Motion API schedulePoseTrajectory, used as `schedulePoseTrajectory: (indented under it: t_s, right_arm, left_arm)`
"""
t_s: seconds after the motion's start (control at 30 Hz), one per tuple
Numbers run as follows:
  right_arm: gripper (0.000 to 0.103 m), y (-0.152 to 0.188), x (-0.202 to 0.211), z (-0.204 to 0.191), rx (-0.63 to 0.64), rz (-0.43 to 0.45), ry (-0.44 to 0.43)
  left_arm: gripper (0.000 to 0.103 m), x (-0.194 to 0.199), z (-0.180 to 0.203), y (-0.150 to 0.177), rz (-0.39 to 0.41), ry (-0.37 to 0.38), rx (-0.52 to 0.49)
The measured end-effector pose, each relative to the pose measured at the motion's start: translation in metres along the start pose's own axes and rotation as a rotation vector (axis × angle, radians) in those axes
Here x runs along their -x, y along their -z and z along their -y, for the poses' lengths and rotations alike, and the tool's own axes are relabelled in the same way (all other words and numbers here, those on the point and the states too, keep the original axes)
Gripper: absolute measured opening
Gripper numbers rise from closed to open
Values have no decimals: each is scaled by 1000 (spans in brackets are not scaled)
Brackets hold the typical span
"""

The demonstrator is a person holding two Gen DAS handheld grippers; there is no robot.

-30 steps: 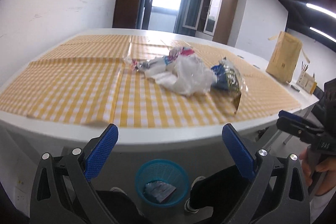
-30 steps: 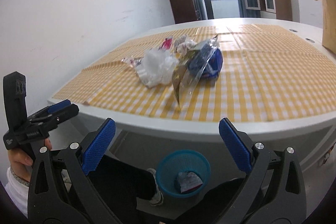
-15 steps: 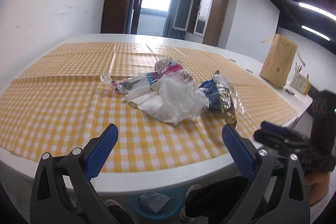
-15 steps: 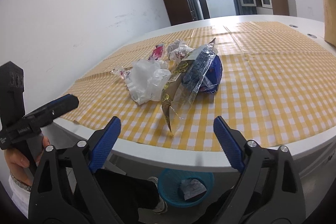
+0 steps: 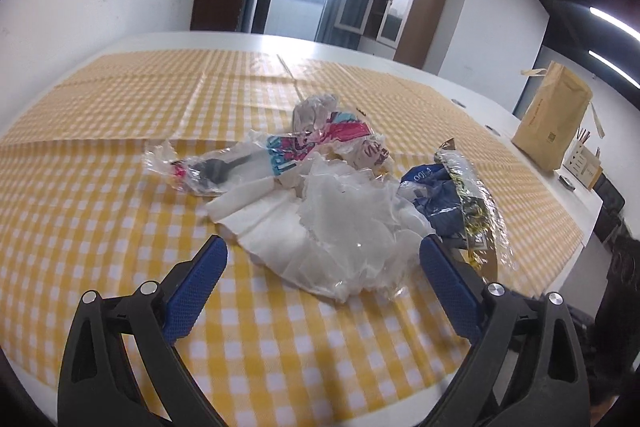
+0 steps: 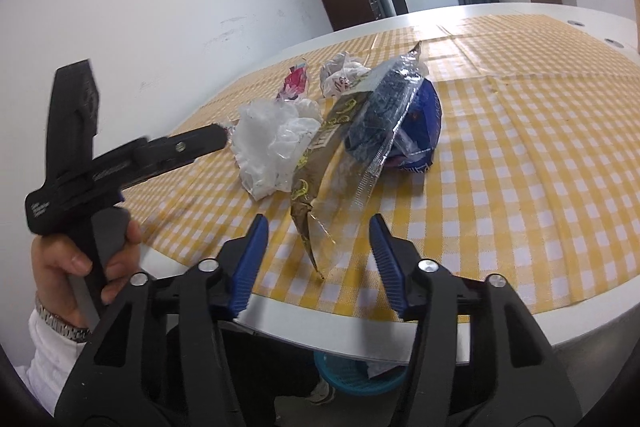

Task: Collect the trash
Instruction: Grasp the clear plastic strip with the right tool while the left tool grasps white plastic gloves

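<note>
Left gripper (image 5: 320, 259) gapes just before the white plastic bag (image 5: 344, 231); right gripper (image 6: 316, 239), jaws just narrowing but apart, flanks the gold wrapper's (image 6: 316, 167) tip beside it.

One table (image 5: 132, 43), one checked cloth (image 5: 100, 219), one paper bag (image 5: 554, 119), one blue basket (image 6: 352, 371) — and perhaps six wrappers (image 5: 344, 227), tangled together.
</note>
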State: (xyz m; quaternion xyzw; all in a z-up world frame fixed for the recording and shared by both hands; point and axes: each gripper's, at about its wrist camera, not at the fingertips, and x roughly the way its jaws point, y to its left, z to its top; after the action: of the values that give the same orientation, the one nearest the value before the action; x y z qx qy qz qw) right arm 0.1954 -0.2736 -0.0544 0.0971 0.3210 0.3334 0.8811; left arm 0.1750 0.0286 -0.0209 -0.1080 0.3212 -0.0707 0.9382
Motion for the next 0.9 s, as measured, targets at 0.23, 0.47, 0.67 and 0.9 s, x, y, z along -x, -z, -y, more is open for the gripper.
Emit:
schedulePoseTrajectory:
  t_s: [0.23, 0.47, 0.67, 0.9]
  right_arm:
    - [13, -1, 3, 2, -9, 6, -62]
    - [3, -1, 11, 4, 13, 26, -56]
    - [3, -3, 21, -1, 55, 55, -27]
    - [3, -4, 33, -7, 79, 75, -5]
  left_arm:
    - [93, -29, 4, -16, -36, 55, 1]
    - [43, -46, 8, -12, -70, 46, -4]
    - [26, -33, 5, -7, -12, 58, 45]
    - [23, -2, 6, -6, 51, 62, 50]
